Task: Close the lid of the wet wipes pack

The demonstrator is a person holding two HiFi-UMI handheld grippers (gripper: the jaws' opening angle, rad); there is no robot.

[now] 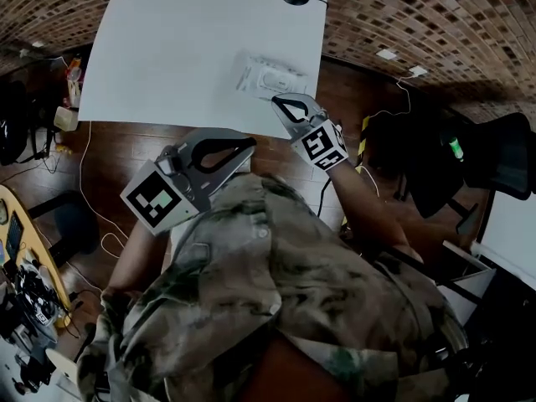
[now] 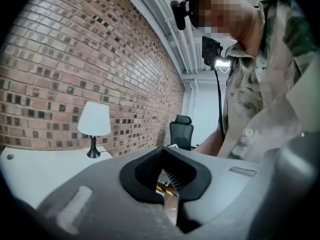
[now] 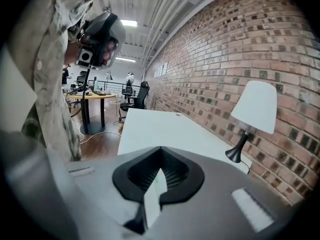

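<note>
Presently the right hand-held gripper [image 1: 278, 101], jaws together on nothing, sits mid-frame just below the wet wipes pack [image 1: 268, 77] on the white surface [image 1: 167, 48]. The left hand-held gripper [image 1: 251, 145], jaws likewise together and empty, hangs lower left. This looks like the approach; next, its closed tip should press the lid [image 1: 279, 79] flat.

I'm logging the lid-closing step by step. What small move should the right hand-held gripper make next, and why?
Probably nudge the right hand-held gripper forward over the wet wipes pack and lower its tips onto the lid. Its jaws are together and empty, just short of the pack's near edge, while the left hand-held gripper hangs off the table, farther away.
</note>
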